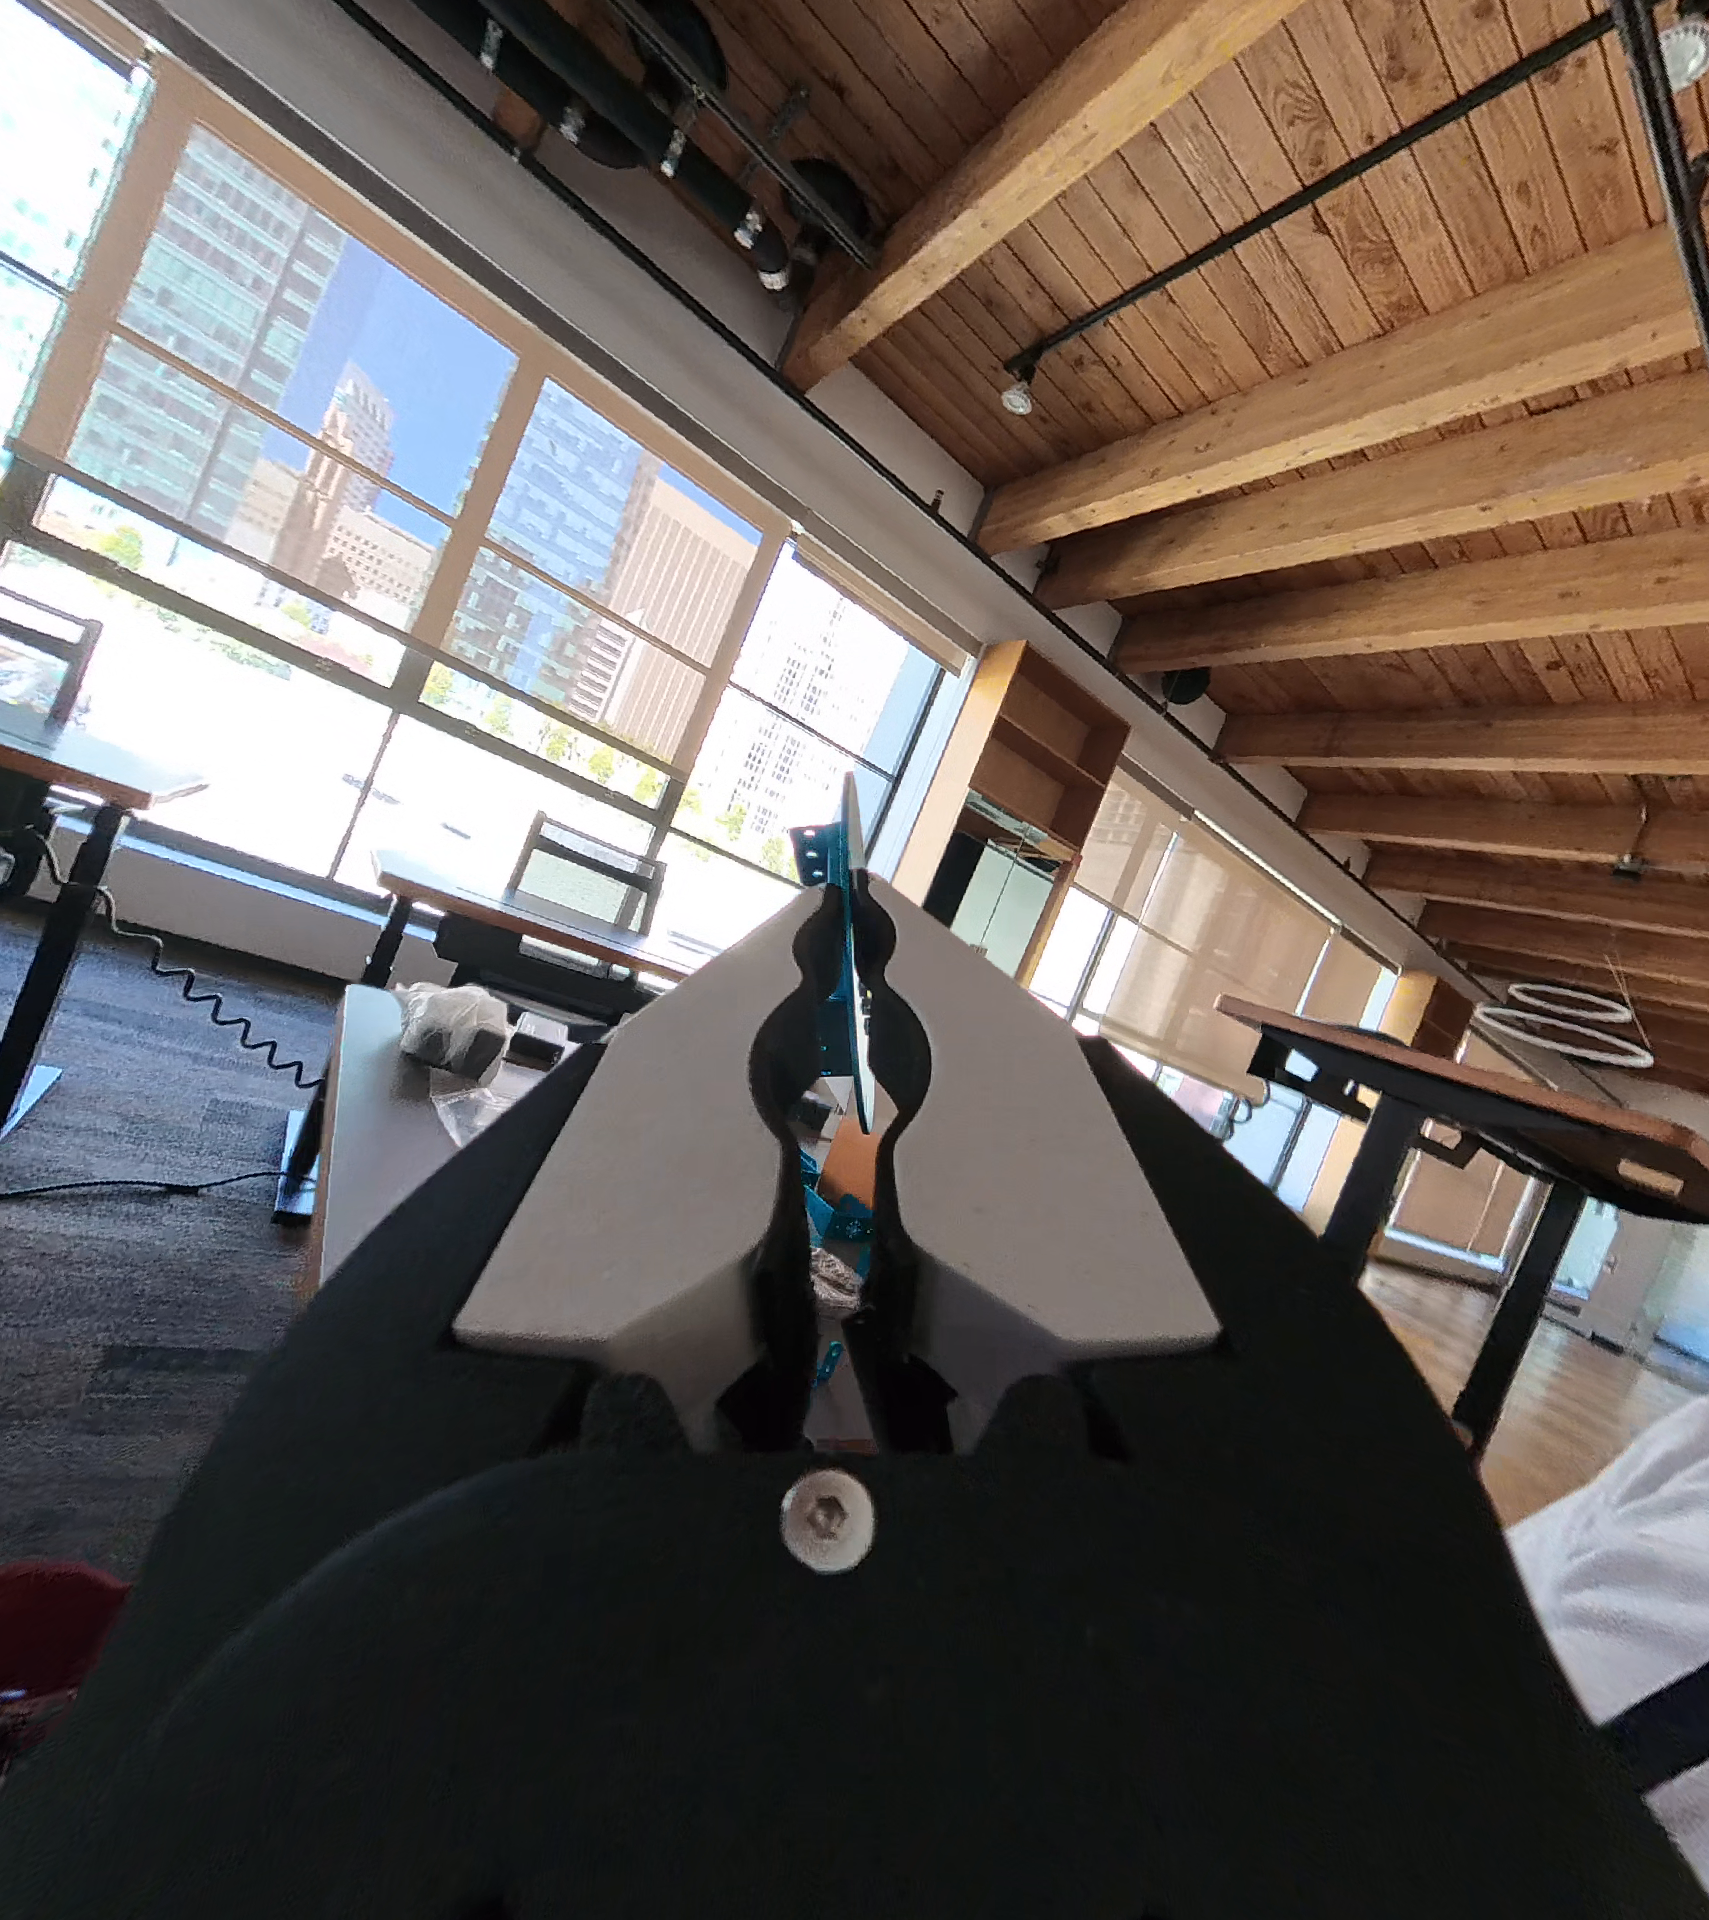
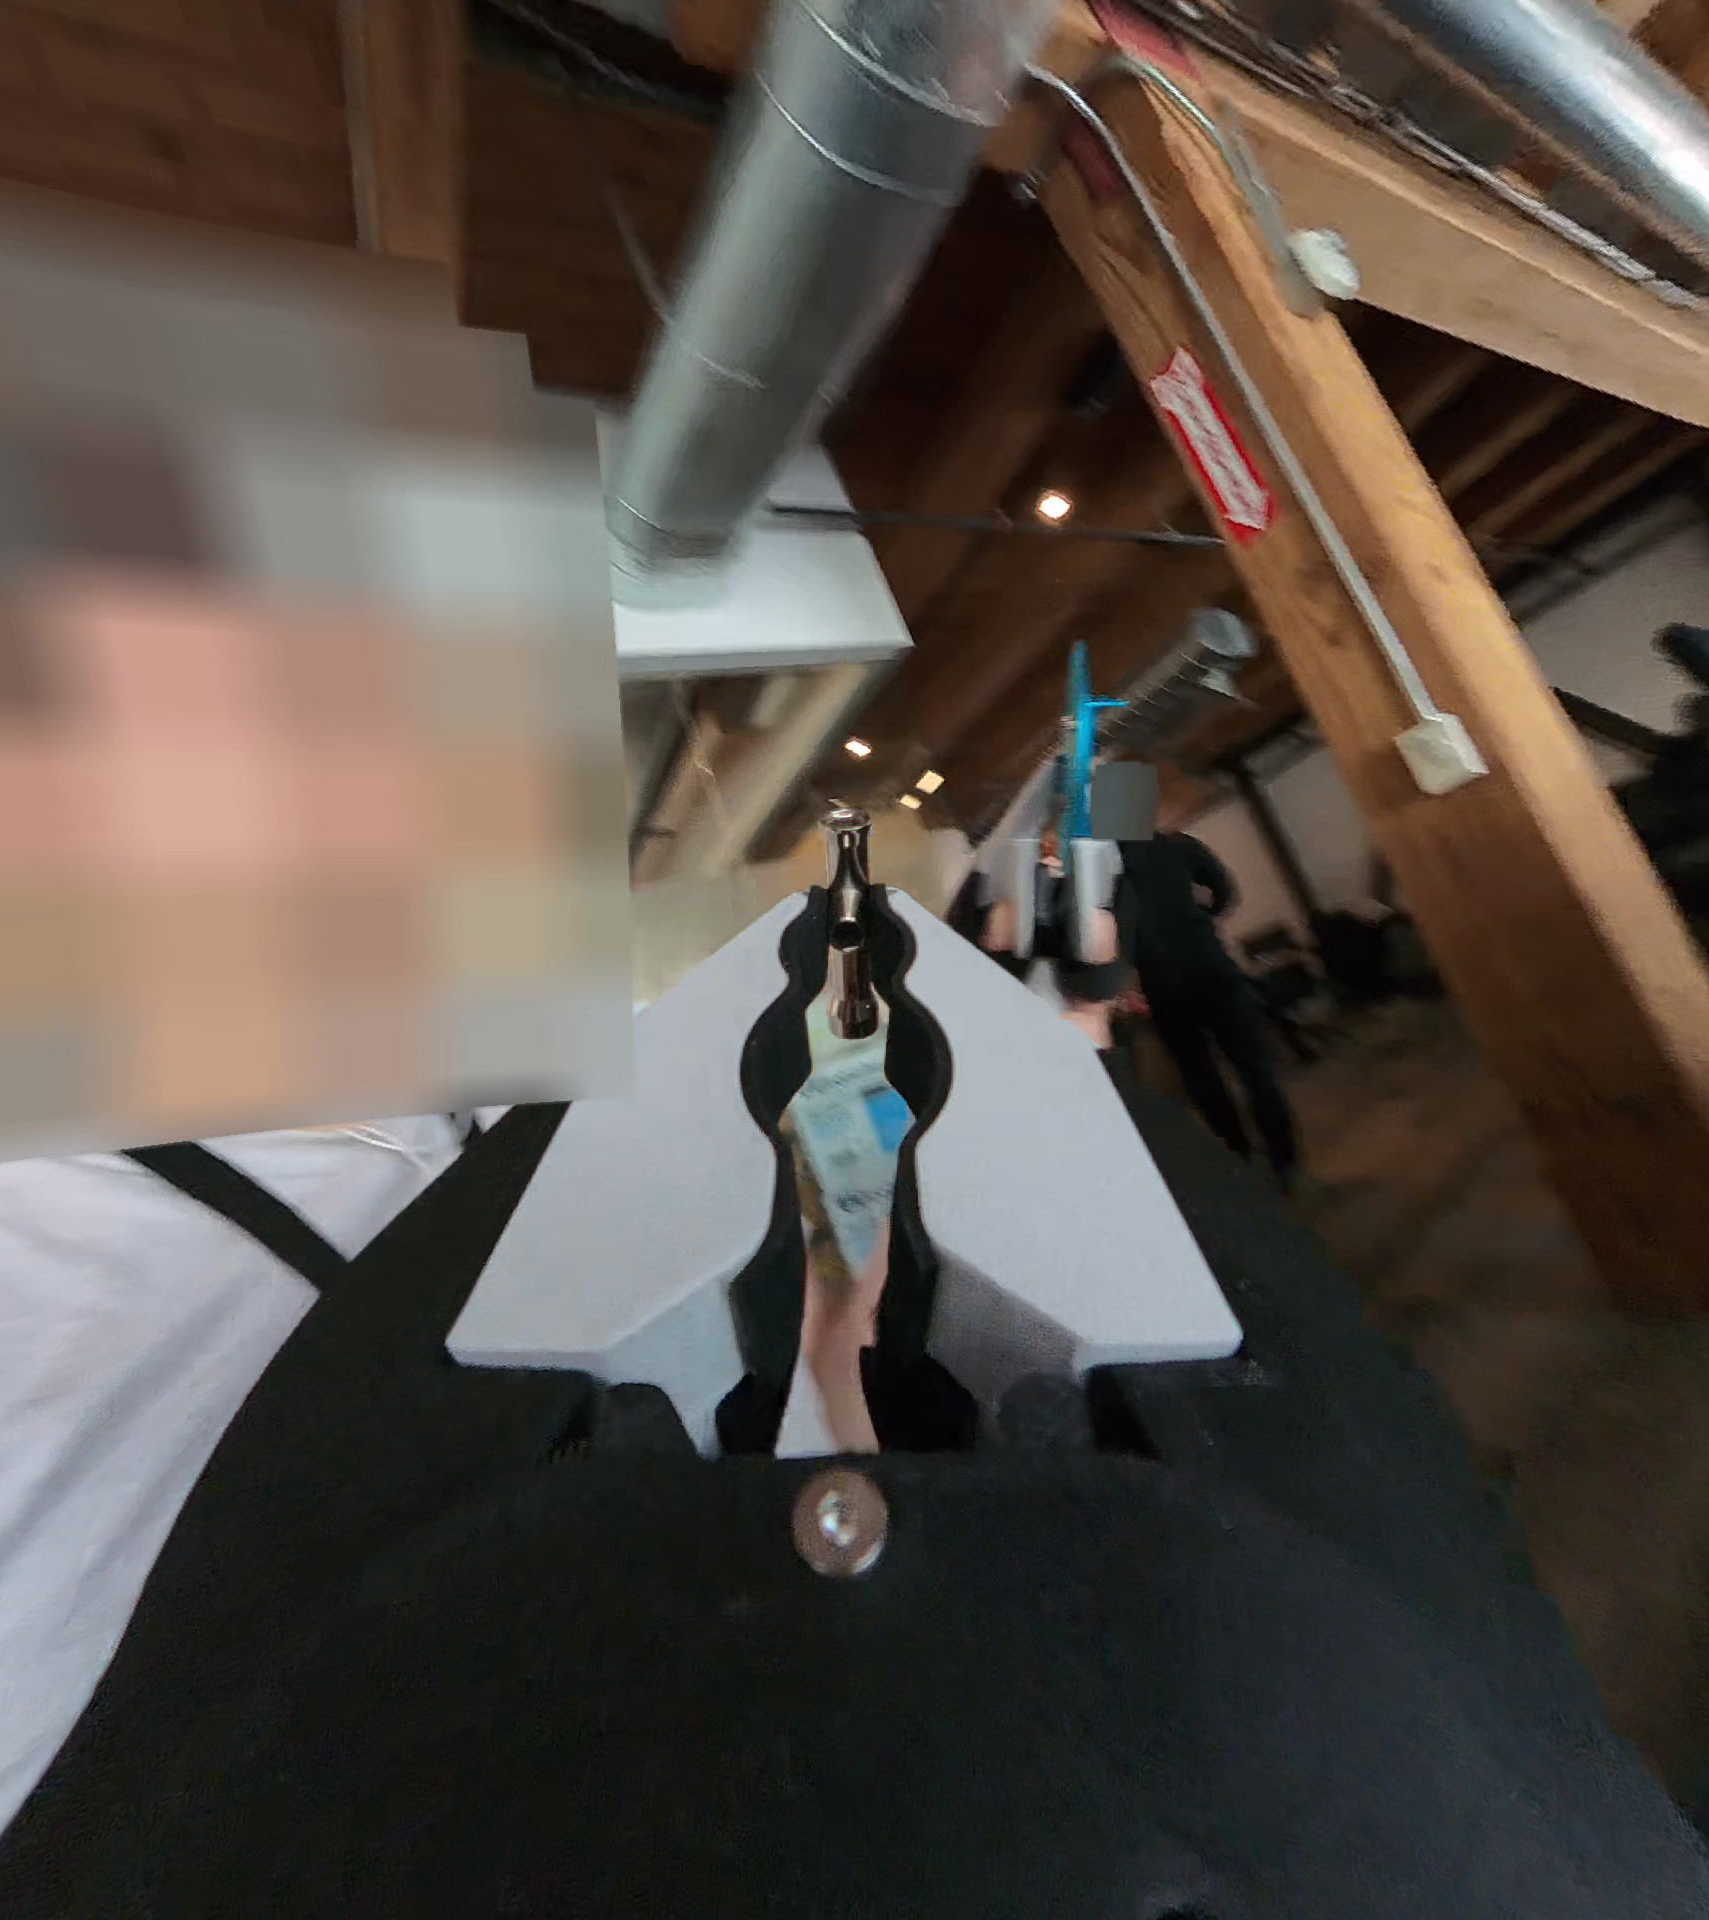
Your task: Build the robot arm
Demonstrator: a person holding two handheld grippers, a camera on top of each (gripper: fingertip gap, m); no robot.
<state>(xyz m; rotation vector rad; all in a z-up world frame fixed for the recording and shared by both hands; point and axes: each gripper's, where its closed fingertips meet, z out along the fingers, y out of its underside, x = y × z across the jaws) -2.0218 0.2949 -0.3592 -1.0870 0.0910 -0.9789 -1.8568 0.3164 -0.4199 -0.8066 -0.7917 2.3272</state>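
Left tongs [image 1: 855, 914] are clamped on a thin teal metal plate [image 1: 855, 935], held edge-on to the lens, its top sticking up past the tips and a perforated teal bracket [image 1: 812, 854] fixed at its upper left. Through the slot lower down we see more teal parts [image 1: 845, 1226] lying on the white surface [image 1: 372, 1143] below (too small to sort out). On that surface, left of the tongs, sits a crumpled plastic bag [image 1: 450, 1023] with something dark inside. Farther out we see desks with black legs [image 1: 50, 935], a coiled cable [image 1: 216, 1013], big windows [image 1: 393, 582] and a wood beam ceiling [image 1: 1349, 364]; a white sleeve with a dark stripe [image 1: 1681, 1621] sits at lower right. Right tongs [image 2: 850, 904] are pinched on a small silvery metal tool [image 2: 845, 935] (socket-like, narrow tip up), standing upright between the tips and poking above them. Behind it, seen through the slot, is a bluish printed box or packet [image 2: 855, 1143], blurred. Off to the right in this view, the left tongs [image 2: 1068, 873] show with the teal plate [image 2: 1078, 727] rising from them, well apart from the tool. Around that: a person in black [image 2: 1193, 935], a thick wood post [image 2: 1401, 727], a silver duct [image 2: 777, 312], and a white shirt with a black strap [image 2: 102, 1403] at lower left.
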